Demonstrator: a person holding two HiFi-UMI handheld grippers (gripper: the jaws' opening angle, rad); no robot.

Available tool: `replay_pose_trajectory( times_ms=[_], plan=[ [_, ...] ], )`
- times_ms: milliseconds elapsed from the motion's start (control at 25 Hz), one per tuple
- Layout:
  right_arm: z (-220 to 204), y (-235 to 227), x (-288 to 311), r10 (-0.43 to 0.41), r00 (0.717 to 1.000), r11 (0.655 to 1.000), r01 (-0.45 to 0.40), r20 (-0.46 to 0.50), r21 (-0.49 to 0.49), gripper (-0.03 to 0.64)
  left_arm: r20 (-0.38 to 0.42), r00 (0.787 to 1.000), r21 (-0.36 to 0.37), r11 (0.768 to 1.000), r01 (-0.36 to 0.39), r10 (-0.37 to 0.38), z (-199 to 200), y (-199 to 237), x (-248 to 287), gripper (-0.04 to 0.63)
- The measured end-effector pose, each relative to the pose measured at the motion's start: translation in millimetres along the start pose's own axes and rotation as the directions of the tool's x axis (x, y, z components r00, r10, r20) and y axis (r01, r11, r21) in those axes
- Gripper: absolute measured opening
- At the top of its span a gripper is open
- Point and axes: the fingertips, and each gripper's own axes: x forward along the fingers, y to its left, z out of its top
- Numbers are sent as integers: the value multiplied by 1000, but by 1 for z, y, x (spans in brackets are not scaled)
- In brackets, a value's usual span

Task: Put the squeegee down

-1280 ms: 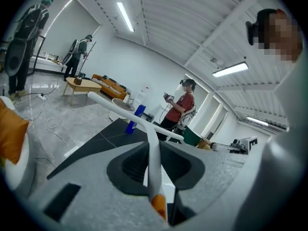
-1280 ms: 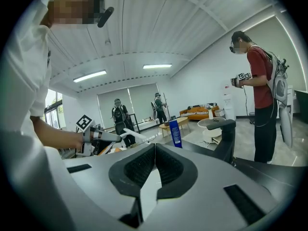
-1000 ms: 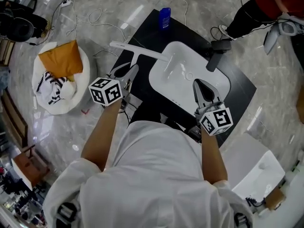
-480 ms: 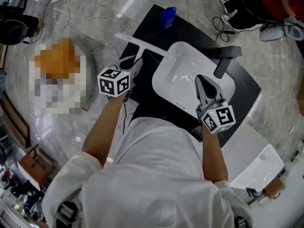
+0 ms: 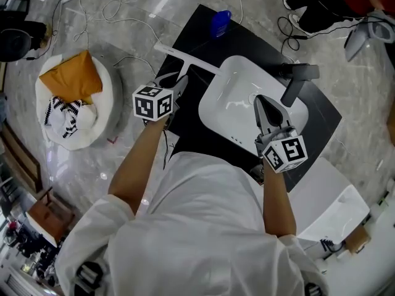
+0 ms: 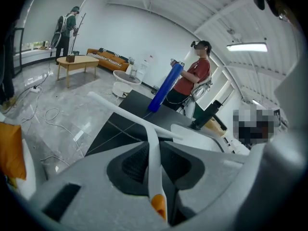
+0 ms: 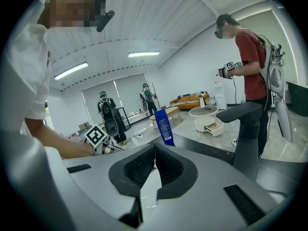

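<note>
A white T-shaped squeegee hangs over the left part of the black counter, its blade toward the far side. My left gripper is shut on its handle. In the left gripper view the white handle with an orange end runs between the jaws of my left gripper, and the blade crosses ahead. My right gripper hovers over the white sink basin, shut with nothing in it; its pads meet in the right gripper view.
A black faucet stands at the basin's far right. A blue bottle sits at the counter's far corner. A round white stand with an orange cushion is to the left. Cables lie on the floor, and another person stands beyond.
My left gripper has sunk toward the black counter with the squeegee still in it. My right gripper has shifted a little over the basin.
</note>
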Motion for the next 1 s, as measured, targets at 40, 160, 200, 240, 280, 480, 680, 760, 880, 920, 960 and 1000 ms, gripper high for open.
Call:
replay_pose_trajectory(
  times_ms=[40, 160, 200, 240, 280, 480, 680, 760, 880, 920, 960, 1000],
  plan=[
    [0, -1, 0, -2, 1000, 1000, 2, -1, 1, 15, -5, 1000, -5, 1000, 0, 0, -1, 1, 2, 83],
    [0, -5, 2, -13, 1000, 1000, 13, -2, 10, 15, -19, 1000, -11, 1000, 0, 0, -1, 6, 8, 83],
    [0, -7, 3, -16, 1000, 1000, 16, -3, 12, 15, -24, 1000, -11, 1000, -1, 0, -1, 7, 10, 83],
    [0, -9, 4, -18, 1000, 1000, 18, -3, 13, 15, -30, 1000, -10, 1000, -3, 2, -2, 8, 12, 83],
    [0, -10, 5, -19, 1000, 1000, 20, -3, 12, 15, -36, 999, -8, 1000, -6, 6, -1, 10, 14, 84],
    [0, -11, 7, -23, 1000, 1000, 23, -7, -4, 15, -61, 998, 7, 1000, -25, 25, -2, 14, 18, 84],
    [-1, -9, 9, -15, 1000, 1000, 15, -19, -15, 15, -114, 992, 33, 998, -56, 59, -10, 17, 21, 86],
    [-3, -7, 10, -11, 1000, 1000, 10, -22, -15, 15, -134, 988, 32, 997, -68, 71, -12, 18, 22, 87],
    [-4, -4, 12, -1, 1000, 1000, 1, -22, -11, 15, -165, 982, 51, 995, -81, 88, -15, 20, 23, 89],
    [-4, -4, 12, -1, 1000, 1000, 1, -19, -7, 15, -175, 980, 54, 995, -82, 91, -15, 21, 23, 91],
    [-4, -4, 12, -1, 1000, 1000, 1, -17, -5, 15, -183, 979, 56, 995, -83, 92, -16, 21, 23, 91],
    [-3, -5, 12, -2, 1000, 1000, 2, -15, -5, 15, -189, 977, 58, 995, -85, 94, -16, 21, 23, 91]
  ],
)
